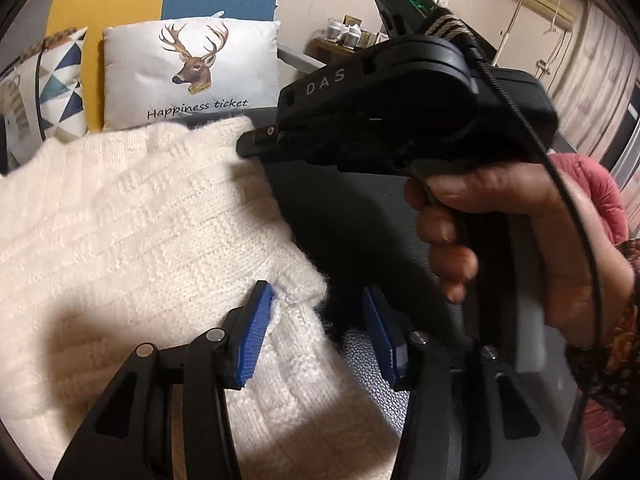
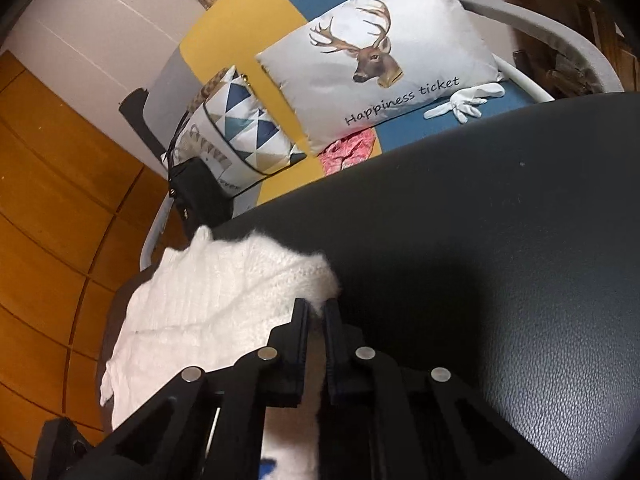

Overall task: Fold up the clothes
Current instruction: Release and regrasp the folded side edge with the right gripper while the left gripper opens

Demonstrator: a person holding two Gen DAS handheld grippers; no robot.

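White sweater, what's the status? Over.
Right gripper shut on white sweater corner. Left gripper open at its edge. Dark table ahead unobstructed.

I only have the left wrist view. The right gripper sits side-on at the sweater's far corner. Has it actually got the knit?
Observer: Yes. The right wrist view shows the right gripper with its jaws pinched shut on the white knit sweater at its edge.
Operator: Anything else on that seat I can't see?
Observer: A white glove lies flat beside the deer pillow.
Operator: Only that?
Observer: A pink patterned cloth pokes out below the pillow's lower corner.
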